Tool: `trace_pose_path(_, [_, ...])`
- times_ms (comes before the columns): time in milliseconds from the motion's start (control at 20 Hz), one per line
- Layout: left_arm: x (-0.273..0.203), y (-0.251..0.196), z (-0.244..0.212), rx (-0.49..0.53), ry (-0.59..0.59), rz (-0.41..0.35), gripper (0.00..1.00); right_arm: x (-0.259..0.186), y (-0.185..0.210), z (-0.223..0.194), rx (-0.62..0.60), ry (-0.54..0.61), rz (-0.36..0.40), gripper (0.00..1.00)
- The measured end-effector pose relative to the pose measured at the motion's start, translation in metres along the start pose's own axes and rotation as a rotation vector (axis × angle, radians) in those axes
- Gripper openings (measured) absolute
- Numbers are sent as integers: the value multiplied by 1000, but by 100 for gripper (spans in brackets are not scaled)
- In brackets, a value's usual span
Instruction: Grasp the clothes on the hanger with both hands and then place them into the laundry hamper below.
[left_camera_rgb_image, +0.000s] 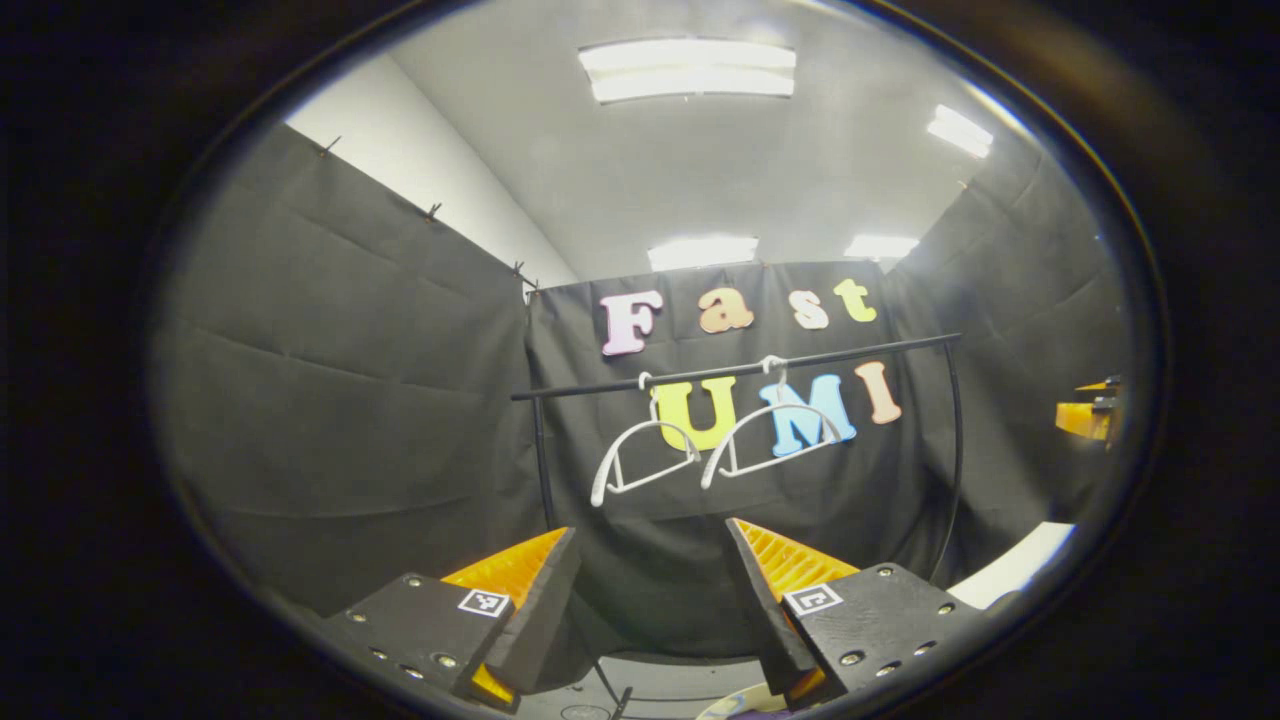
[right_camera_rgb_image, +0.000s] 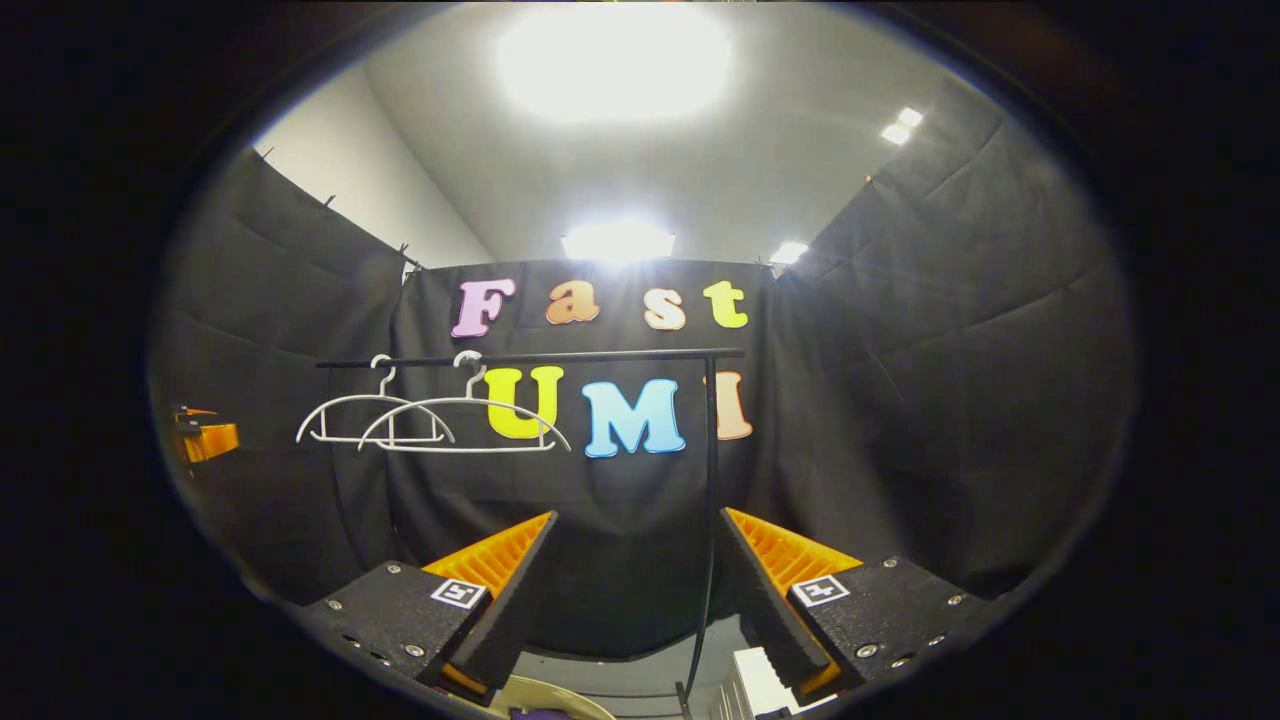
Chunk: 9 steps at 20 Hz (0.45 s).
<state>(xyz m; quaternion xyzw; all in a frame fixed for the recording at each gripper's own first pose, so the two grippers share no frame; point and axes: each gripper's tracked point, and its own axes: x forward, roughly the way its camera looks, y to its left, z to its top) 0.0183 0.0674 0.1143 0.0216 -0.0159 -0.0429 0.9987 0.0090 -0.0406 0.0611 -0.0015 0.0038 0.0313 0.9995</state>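
Observation:
Two white hangers (left_camera_rgb_image: 660, 423) (left_camera_rgb_image: 775, 408) hang bare side by side on a black rail (left_camera_rgb_image: 720, 369) against the back cloth. In the right gripper view the same hangers (right_camera_rgb_image: 380, 397) (right_camera_rgb_image: 465, 400) sit at the left end of the rail (right_camera_rgb_image: 560, 357). My left gripper (left_camera_rgb_image: 650, 535) stands open below them and some way back, with nothing between its fingers. My right gripper (right_camera_rgb_image: 637, 520) is open too, off to the right of the hangers and empty. Each gripper appears small at the edge of the other's view: the right one (left_camera_rgb_image: 1090, 415), the left one (right_camera_rgb_image: 205, 435).
The rail's black upright post (right_camera_rgb_image: 711, 500) runs down between my right gripper's fingers. A pale curved rim (right_camera_rgb_image: 560, 700) and a white ribbed object (right_camera_rgb_image: 755, 685) lie low at the bottom edge. Black cloth walls close in on three sides.

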Motion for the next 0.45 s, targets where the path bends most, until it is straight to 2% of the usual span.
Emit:
trace_pose_path(150, [4, 3, -3, 1, 7, 7, 83, 0, 0, 0, -5, -1, -2, 95])
trace_pose_path(200, [6, 3, -3, 0, 8, 7, 78, 1, 0, 1, -5, -2, -3, 95])
trace_pose_path(450, [10, 7, -5, -3, 6, 12, 78, 2, 1, 4, 0, -6, -5, 95])
